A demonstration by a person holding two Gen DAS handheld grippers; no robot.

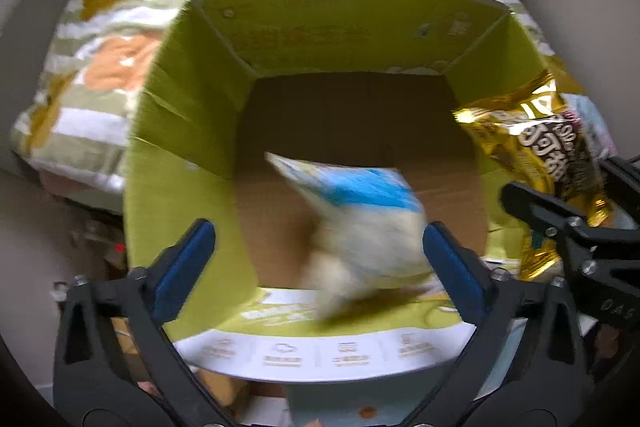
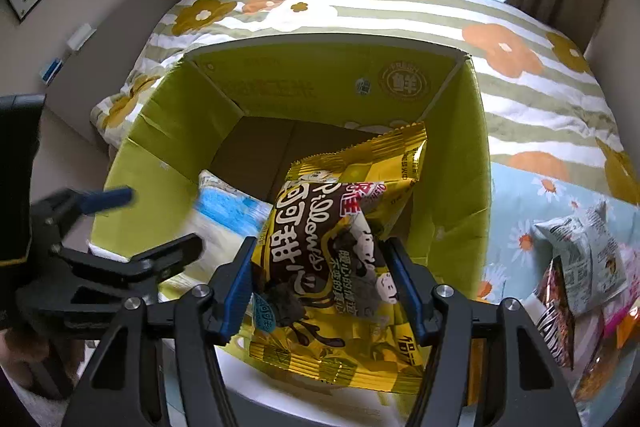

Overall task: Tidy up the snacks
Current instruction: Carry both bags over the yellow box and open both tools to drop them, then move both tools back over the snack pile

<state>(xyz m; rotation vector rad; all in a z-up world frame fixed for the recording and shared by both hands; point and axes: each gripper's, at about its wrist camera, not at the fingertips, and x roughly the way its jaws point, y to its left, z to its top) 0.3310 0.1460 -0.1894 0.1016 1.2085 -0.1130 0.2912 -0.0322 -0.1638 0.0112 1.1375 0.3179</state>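
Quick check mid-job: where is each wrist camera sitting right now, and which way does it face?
Left wrist: on the open left gripper, facing down into the green box; a blurred blue-white bag lies between its fingers.
Right wrist: on the right gripper, facing down at the yellow bag it grips.
Shared: box, both bags, flowered cloth.

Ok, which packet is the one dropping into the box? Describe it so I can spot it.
Find the green cardboard box on the flowered bedcover. Inside it, over the brown floor and between the left gripper's open jaws, is the blurred white packet. Its blue band sets it apart from the gold packet held beside it.
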